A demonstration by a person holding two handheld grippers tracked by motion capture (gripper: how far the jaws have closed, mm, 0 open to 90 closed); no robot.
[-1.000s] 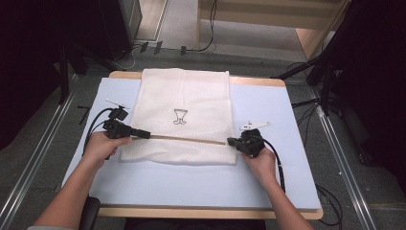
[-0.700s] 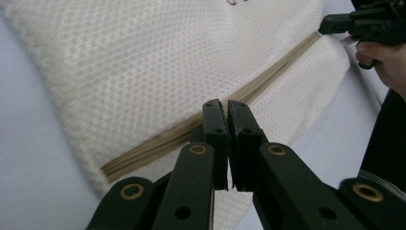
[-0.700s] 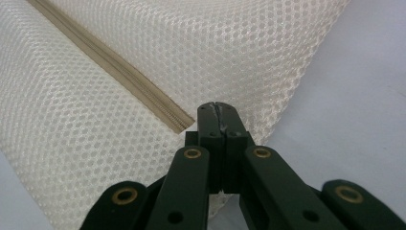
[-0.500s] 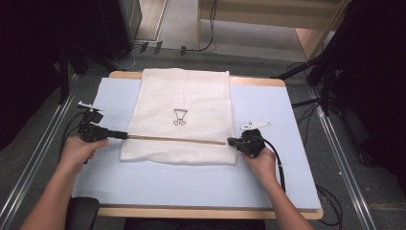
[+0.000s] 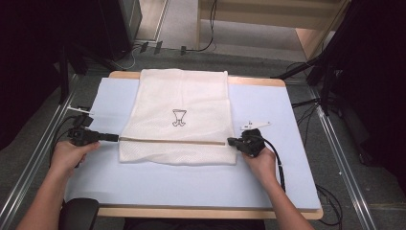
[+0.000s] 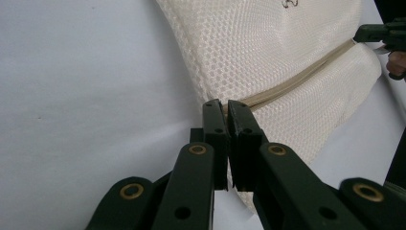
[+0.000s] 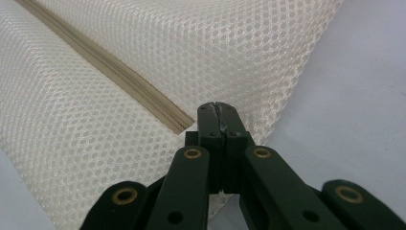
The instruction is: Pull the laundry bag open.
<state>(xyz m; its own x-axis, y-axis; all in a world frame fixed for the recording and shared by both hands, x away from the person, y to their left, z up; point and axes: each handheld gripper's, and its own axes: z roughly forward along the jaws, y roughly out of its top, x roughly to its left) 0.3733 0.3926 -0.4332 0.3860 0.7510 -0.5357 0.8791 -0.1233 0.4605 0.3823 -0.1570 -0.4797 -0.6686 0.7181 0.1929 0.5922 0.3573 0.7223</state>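
1 mesh bag (image 5: pixel 182 120) w/ 1 zipper (image 5: pixel 172 140), 2 tools: left (image 5: pixel 115 138), right (image 5: pixel 231 142).

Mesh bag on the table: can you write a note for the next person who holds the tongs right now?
Left tongs: shut at the left end of the zipper, probably pinching its pull, which is hidden.
Right tongs: shut on the mesh bag at its right edge, beside the zipper's other end.
Bag: lies flat on the blue table mat.
Done: the zipper looks closed along its whole length.
Left: probably just check the end, then let go with both tongs.
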